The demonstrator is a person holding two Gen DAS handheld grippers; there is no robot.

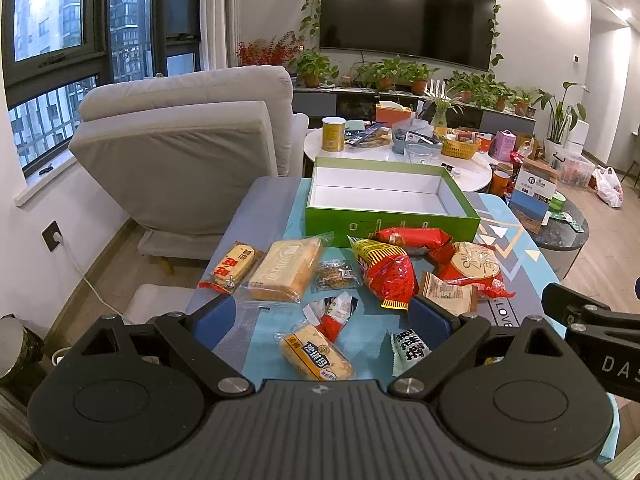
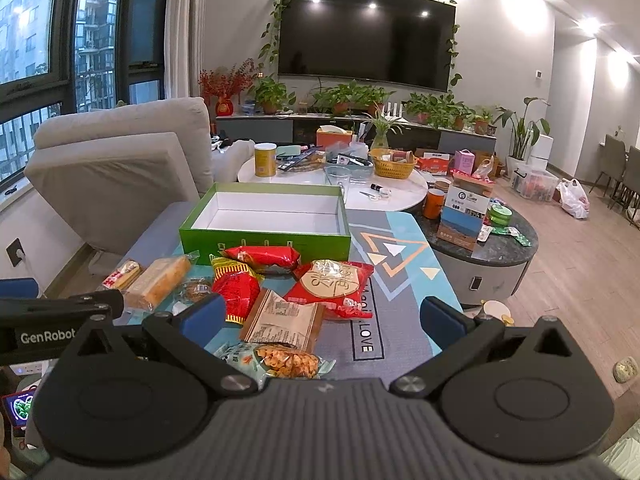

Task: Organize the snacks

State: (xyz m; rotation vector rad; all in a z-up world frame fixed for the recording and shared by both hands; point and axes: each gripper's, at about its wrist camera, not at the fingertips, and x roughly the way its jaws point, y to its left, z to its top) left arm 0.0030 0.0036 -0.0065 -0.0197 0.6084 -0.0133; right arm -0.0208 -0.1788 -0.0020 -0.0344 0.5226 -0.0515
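Observation:
An empty green box (image 1: 390, 219) (image 2: 264, 238) with a white inside stands open at the far side of the patterned table mat (image 1: 508, 240). In front of it lie several snack packets: a toast bag (image 1: 286, 269), a red cracker pack (image 1: 236, 266), red bags (image 1: 390, 274) (image 2: 334, 286), a brown packet (image 2: 286, 320), a yellow bread pack (image 1: 316, 354) and a clear chip bag (image 2: 286, 360). My left gripper (image 1: 322, 316) hangs open above the near snacks, holding nothing. My right gripper (image 2: 322, 314) is open too, over the brown packet. Each gripper shows at the other view's edge.
A grey armchair (image 1: 188, 152) stands left of the table. Behind the box is a cluttered round white table (image 2: 332, 184) with a yellow can and basket. A dark round side table (image 2: 492, 240) with cartons sits to the right. Wood floor (image 2: 580, 272) lies beyond.

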